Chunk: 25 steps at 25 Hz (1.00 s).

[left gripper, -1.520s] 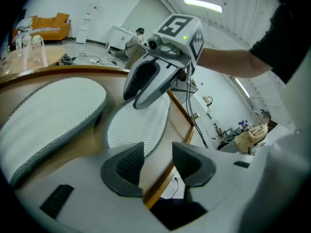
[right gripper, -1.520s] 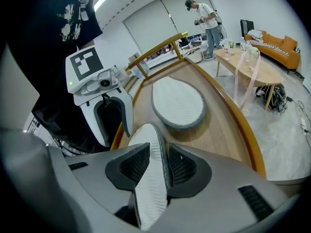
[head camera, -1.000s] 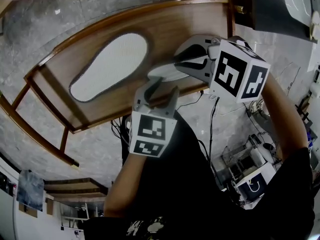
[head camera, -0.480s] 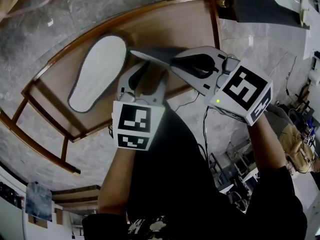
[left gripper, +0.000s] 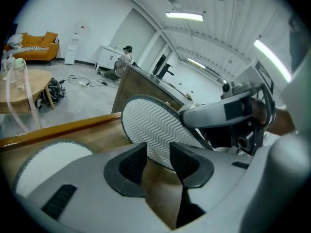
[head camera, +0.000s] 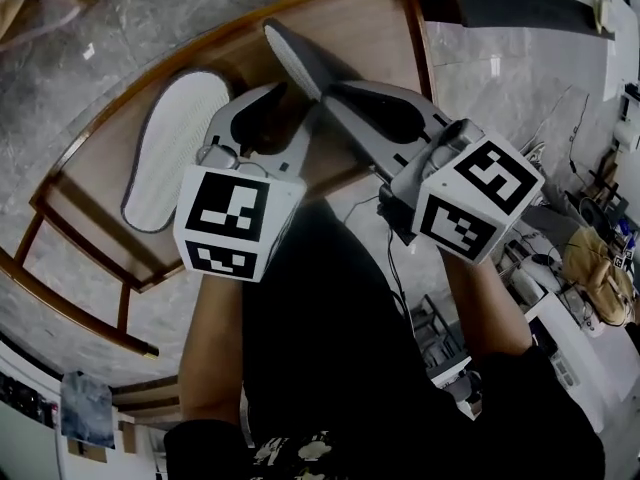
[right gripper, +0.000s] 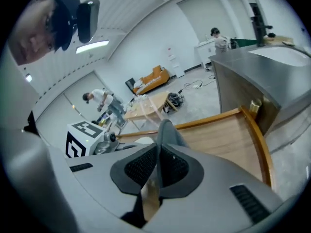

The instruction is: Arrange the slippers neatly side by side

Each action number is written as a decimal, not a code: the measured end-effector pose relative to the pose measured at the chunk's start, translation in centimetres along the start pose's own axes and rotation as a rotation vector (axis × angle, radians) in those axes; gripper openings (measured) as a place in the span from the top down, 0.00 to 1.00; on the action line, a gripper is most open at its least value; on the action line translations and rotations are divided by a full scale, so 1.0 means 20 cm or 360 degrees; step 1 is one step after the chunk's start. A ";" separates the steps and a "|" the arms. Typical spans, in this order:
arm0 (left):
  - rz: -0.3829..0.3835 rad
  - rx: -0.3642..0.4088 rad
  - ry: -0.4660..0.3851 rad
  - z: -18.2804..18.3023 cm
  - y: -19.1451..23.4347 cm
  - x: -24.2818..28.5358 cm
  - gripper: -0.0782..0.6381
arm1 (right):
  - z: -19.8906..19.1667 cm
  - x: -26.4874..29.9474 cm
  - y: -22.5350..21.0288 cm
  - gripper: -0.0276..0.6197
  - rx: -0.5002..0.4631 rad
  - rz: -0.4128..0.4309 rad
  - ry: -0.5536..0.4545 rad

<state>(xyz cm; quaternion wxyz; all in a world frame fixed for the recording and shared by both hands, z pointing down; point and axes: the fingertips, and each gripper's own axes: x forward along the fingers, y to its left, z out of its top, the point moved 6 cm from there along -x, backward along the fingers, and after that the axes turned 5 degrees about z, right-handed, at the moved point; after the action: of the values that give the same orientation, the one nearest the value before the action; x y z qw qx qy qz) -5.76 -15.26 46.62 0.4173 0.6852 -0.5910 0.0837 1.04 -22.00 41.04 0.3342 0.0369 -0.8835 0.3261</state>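
Slipper (head camera: 298,60) turned edgewise, wooden rack (head camera: 375,38), marble floor (head camera: 140,18)

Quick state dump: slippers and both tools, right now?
lying slipper: flat on wooden shelf, sole up.
held slipper: tilted on edge, in right tool.
right tool: shut on held slipper.
left tool: jaws apart, just been closing, gripping nothing.

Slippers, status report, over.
Right gripper shut on raised slipper. Left gripper open, jaws have just been closing, that slipper's sole edge between them. Other slipper sole-up on shelf. Nothing in the way.
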 end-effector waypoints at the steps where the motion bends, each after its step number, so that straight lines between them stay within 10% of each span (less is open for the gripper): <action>1: -0.0005 -0.0006 0.0000 0.00 0.01 0.00 0.69 | 0.00 0.00 -0.01 0.92 0.0056 -0.0011 -0.0057; 16: 0.0206 -0.0330 -0.0055 -0.12 0.22 -0.27 0.70 | -0.11 0.23 0.20 0.91 -0.0032 0.0169 -0.0090; 25: 0.0352 -0.0265 -0.0042 -0.24 0.25 -0.45 0.69 | -0.21 0.38 0.14 0.96 -0.0037 0.0028 -0.0003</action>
<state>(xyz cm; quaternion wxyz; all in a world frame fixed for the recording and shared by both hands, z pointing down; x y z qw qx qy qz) -10.82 -5.22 46.59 0.4531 0.5799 -0.6733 0.0710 -3.12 -16.09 46.54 0.3309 0.0256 -0.8878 0.3188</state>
